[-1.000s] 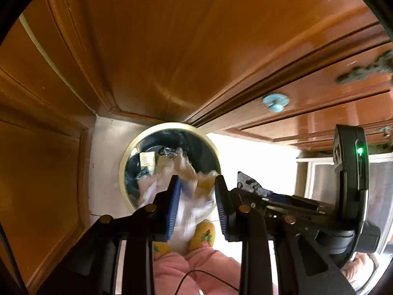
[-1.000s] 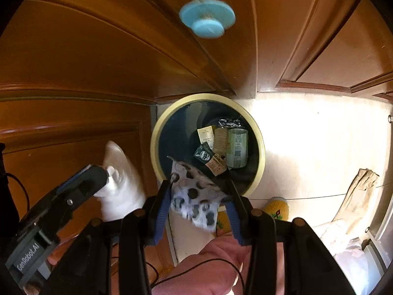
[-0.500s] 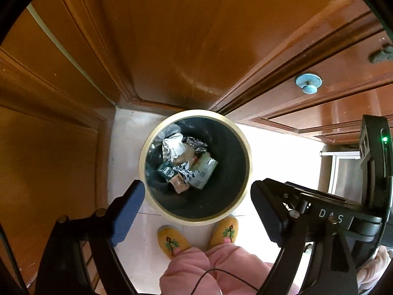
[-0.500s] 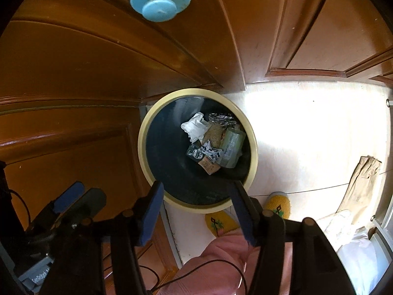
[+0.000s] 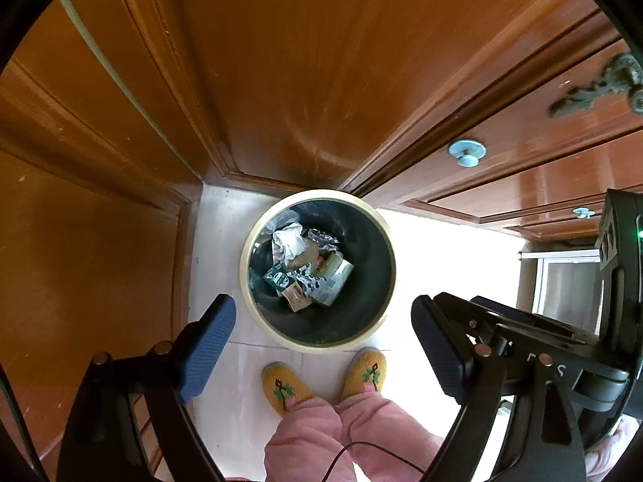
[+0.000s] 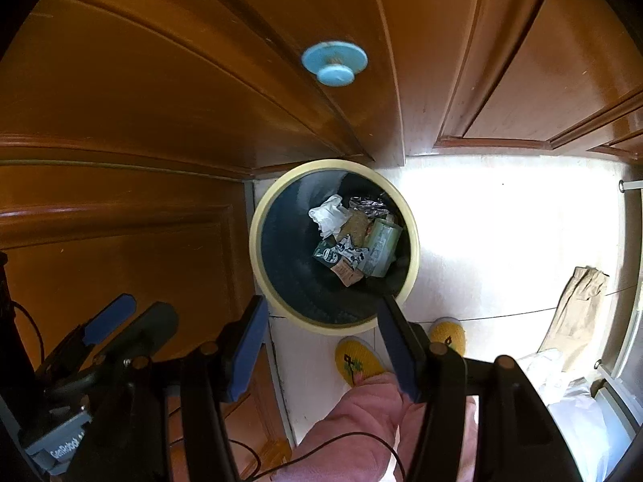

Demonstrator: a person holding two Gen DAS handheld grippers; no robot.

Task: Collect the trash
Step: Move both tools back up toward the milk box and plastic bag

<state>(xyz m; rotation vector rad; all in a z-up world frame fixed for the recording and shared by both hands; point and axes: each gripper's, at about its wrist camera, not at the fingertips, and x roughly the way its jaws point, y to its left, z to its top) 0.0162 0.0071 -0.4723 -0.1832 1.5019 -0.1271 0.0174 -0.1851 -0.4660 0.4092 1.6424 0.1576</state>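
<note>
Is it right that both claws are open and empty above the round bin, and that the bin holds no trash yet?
Not quite. Both the left claw and right claw are open and empty above the bin, but it already holds trash: crumpled paper and wrappers, clear in the left wrist view.

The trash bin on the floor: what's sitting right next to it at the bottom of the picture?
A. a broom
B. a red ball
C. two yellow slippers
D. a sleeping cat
C. Two yellow slippers with little green patterns stand on the pale floor just below the cream rim of the trash bin, with pink trouser legs rising from them.
</note>
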